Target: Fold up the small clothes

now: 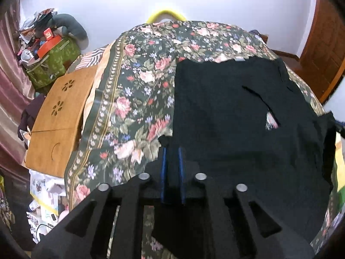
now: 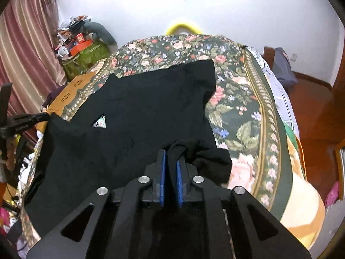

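Note:
A black garment (image 1: 232, 112) lies spread on the floral bedspread (image 1: 138, 90). My left gripper (image 1: 171, 149) is shut on the garment's near left corner, cloth bunched between its blue pads. In the right wrist view the same garment (image 2: 138, 112) fills the middle, and my right gripper (image 2: 171, 153) is shut on its near right corner, cloth bunched between the blue pads. A small gap in the cloth shows the bedspread beneath (image 2: 99, 122). The left gripper's tip (image 2: 28, 120) shows at the left edge of the right wrist view.
A wooden lap table (image 1: 58, 118) sits at the bed's left edge. A green box with clutter (image 1: 51, 62) stands behind it by pink curtains (image 2: 23, 49). A yellow hoop (image 1: 166, 15) shows beyond the bed. Wooden floor (image 2: 312, 112) lies to the right.

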{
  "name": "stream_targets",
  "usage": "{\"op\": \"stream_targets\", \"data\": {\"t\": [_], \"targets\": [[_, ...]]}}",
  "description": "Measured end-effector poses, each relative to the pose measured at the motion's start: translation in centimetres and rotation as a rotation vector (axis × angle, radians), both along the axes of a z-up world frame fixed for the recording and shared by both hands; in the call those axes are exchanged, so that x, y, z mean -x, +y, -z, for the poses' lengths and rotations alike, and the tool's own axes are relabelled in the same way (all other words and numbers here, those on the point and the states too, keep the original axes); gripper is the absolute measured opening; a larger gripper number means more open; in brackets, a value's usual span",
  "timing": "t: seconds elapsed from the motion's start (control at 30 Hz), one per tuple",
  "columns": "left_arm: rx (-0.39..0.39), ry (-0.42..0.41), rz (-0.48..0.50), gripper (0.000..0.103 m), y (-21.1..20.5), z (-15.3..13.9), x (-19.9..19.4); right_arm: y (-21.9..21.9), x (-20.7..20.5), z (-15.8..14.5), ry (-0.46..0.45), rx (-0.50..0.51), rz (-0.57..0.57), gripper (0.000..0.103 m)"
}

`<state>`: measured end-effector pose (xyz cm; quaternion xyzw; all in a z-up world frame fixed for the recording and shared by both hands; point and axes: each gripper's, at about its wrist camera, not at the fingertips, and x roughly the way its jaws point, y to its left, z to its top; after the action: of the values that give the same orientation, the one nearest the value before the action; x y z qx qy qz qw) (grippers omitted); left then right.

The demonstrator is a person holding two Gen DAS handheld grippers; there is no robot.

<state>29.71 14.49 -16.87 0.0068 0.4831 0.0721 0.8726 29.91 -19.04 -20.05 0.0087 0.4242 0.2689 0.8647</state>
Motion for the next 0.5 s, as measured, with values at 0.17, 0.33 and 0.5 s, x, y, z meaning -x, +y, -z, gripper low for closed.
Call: {"op": "stream_targets", "data": {"t": [0.17, 0.33, 0.5], "targets": [[-0.009, -0.021, 0.033, 0.051, -1.1, -1.2, 4.2, -1.8, 2.8, -1.2, -0.032, 0.017, 0.001, 0.046], [0.017, -0.008, 0.082, 0.053, -2.9, -1.3, 7.7, -4.2, 5.7, -1.3, -0.029, 0.02, 0.021, 0.047], [0.055, 0.04, 0.121, 0.053, -5.0, 0.3, 9.5, -6.0, 7.6, 0.7, 0.023, 0.025, 0.045, 0.047]]}}
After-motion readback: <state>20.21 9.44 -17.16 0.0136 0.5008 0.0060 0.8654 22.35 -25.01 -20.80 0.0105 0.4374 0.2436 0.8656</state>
